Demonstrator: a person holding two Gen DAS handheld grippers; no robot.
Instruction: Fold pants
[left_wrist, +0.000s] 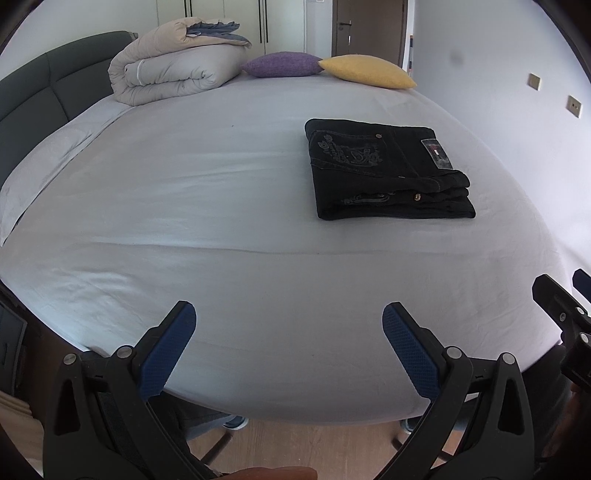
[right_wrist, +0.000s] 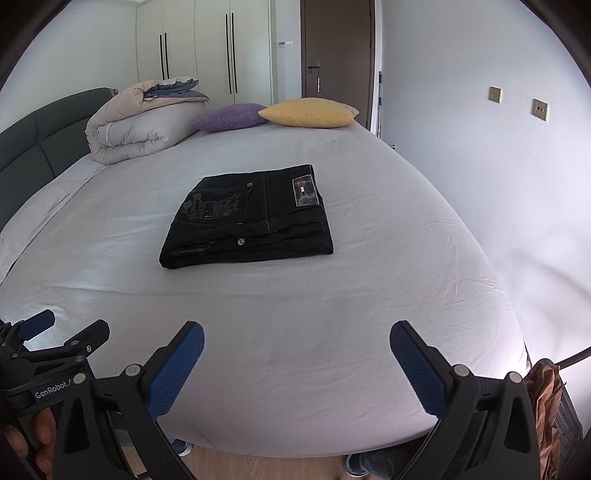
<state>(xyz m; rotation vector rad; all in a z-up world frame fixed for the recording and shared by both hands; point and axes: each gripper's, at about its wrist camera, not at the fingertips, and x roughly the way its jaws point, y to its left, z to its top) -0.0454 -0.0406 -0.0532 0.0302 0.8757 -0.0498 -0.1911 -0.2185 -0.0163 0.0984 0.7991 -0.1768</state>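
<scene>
On bed (right_wrist: 332, 314): folded black pants (right_wrist: 247, 218); "GenRobot" on left gripper (right_wrist: 40, 328).

both wrist views look from the bed's (left_wrist: 258, 221) foot edge toward the far pillows, seemingly side by side, sharing the folded pants (right_wrist: 247, 218).

Black pants (right_wrist: 251, 218) (pale grey sheet (right_wrist: 332, 332))

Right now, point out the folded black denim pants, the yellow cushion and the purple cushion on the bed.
folded black denim pants (right_wrist: 251, 221), right wrist view, on the embroidered back pocket panel.
yellow cushion (right_wrist: 308, 112), right wrist view, middle of its top face.
purple cushion (left_wrist: 280, 64), left wrist view, centre of its fabric.
</scene>
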